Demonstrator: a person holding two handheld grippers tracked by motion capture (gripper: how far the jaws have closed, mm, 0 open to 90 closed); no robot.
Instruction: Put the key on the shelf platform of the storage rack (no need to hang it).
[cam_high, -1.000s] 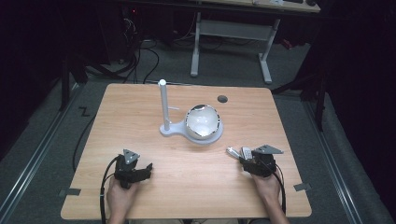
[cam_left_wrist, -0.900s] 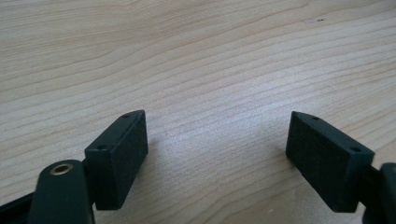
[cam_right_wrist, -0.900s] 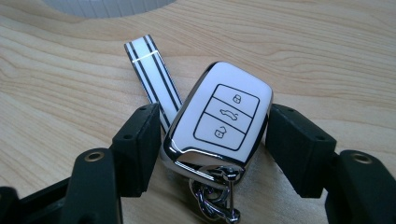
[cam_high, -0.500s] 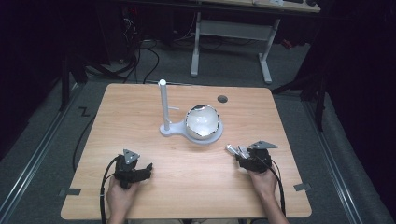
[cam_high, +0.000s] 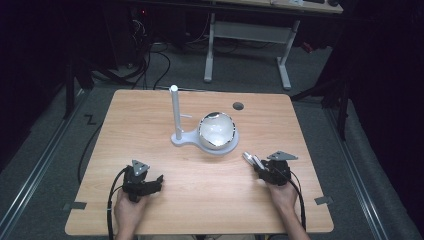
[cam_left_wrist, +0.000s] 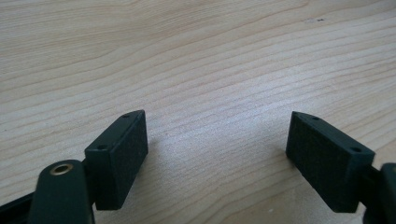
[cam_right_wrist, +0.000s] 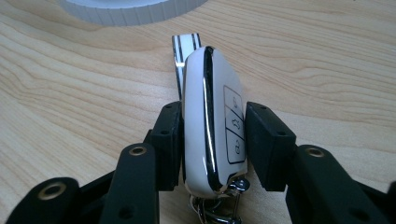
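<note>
- Right gripper view puts the car key fob (cam_right_wrist: 212, 126) on edge between the black jaws of the right gripper (cam_right_wrist: 212, 140); the jaws have just been closing and both pads now press its flat sides, so the pick looks made, with the lift yet to come.
- Under those jaws hangs the fob's metal ring (cam_right_wrist: 219, 205); ahead of the tips a striped strap (cam_right_wrist: 186, 46) lies flat on the wooden table (cam_right_wrist: 70, 93).
- Beyond the strap sits the ribbed rim of the white stand (cam_right_wrist: 135, 11), near but apart, so forward room is tight; a straight lift looks safest.
- From the high view, the stand's post (cam_high: 175, 112) and glass globe (cam_high: 217, 130) stand past the right gripper (cam_high: 256, 162), which has bare table on both sides.
- Left gripper (cam_left_wrist: 217, 144) gapes wide over bare wood, holding nothing, well apart from the fob.
</note>
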